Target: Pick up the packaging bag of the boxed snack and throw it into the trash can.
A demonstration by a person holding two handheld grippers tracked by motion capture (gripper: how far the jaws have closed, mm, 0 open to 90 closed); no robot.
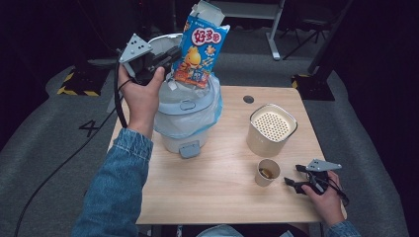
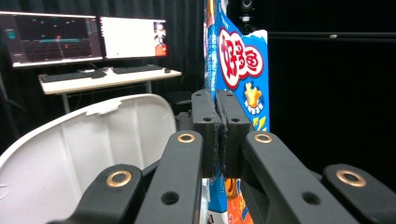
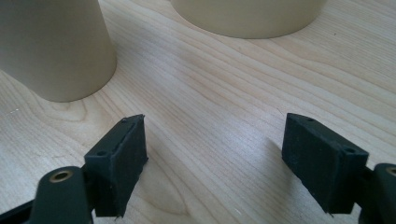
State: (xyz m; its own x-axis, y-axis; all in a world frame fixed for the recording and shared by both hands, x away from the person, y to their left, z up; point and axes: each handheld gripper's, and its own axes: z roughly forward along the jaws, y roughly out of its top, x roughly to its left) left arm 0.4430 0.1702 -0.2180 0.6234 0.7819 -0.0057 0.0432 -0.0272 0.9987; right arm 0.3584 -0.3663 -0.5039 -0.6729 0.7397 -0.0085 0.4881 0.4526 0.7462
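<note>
A blue snack bag [image 1: 200, 49] with a cartoon fish hangs upright over a white bin [image 1: 185, 143] lined with a pale plastic bag; the bin's lid [image 1: 165, 40] stands open behind it. My left gripper [image 1: 172, 53] is raised beside the bin and shut on the bag's edge. In the left gripper view the pads [image 2: 205, 126] of my left gripper [image 2: 219, 130] press the snack bag [image 2: 243, 70] between them, with the white lid [image 2: 93, 140] below left. My right gripper [image 1: 292, 176] rests open on the table near a paper cup [image 1: 267, 172]. In its own view my right gripper [image 3: 215, 158] holds nothing.
A beige canister [image 1: 272, 129] with a perforated lid stands right of the bin, behind the cup. The cup [image 3: 56, 46] and canister [image 3: 247, 16] lie just ahead of the right jaws. A dark round hole [image 1: 248, 98] marks the wooden table [image 1: 217, 197]. Monitors [image 2: 84, 39] stand on a far desk.
</note>
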